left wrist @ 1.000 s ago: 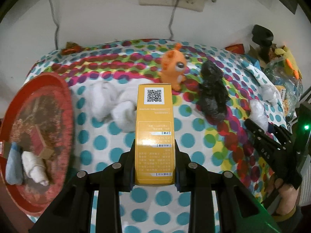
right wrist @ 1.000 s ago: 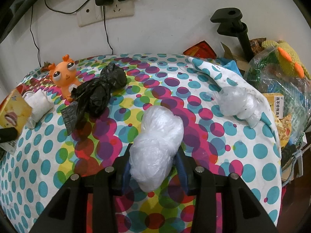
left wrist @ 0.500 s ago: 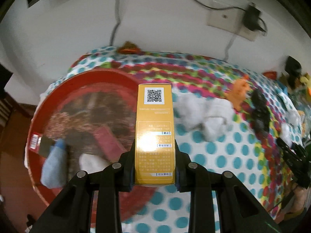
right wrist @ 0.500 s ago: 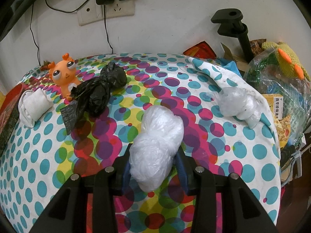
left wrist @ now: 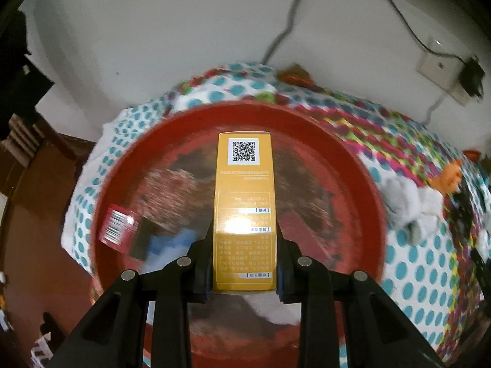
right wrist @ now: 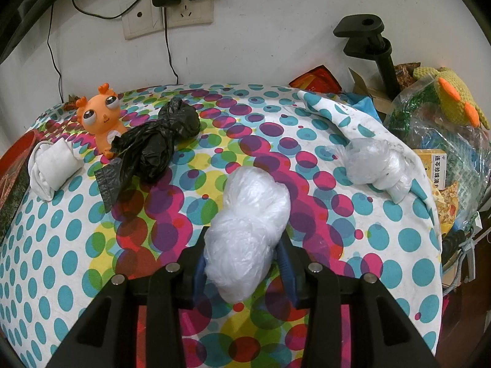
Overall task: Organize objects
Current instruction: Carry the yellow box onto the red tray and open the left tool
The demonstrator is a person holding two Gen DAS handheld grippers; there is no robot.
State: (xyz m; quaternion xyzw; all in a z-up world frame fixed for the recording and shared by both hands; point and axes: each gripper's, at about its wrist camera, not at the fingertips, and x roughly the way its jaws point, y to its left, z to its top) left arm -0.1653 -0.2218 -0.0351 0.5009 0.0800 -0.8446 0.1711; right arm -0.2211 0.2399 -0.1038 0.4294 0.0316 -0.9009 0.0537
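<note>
My left gripper [left wrist: 244,260] is shut on a tall yellow box [left wrist: 244,196] with a QR code, held above the round red tray [left wrist: 362,184]. In the tray lie a red packet with a barcode [left wrist: 118,224], a blue item [left wrist: 172,242] and a dark red block [left wrist: 303,233]. My right gripper [right wrist: 244,263] is shut on a wad of clear white plastic bag [right wrist: 248,227] over the dotted tablecloth [right wrist: 61,245]. An orange toy [right wrist: 99,116], a black bag [right wrist: 153,144] and a rolled white cloth [right wrist: 52,165] lie to the left.
A second knotted clear bag [right wrist: 374,165] lies at the right on a fold of cloth. Cluttered bags, a yellow knitted toy [right wrist: 454,98] and a black clamp stand [right wrist: 368,40] crowd the right edge. Wall sockets with cables [right wrist: 172,9] are behind. The red tray's rim [right wrist: 12,153] shows far left.
My left gripper has swung left with the yellow box, from over the tablecloth to above the red tray. The right gripper and its plastic bag have barely moved.
</note>
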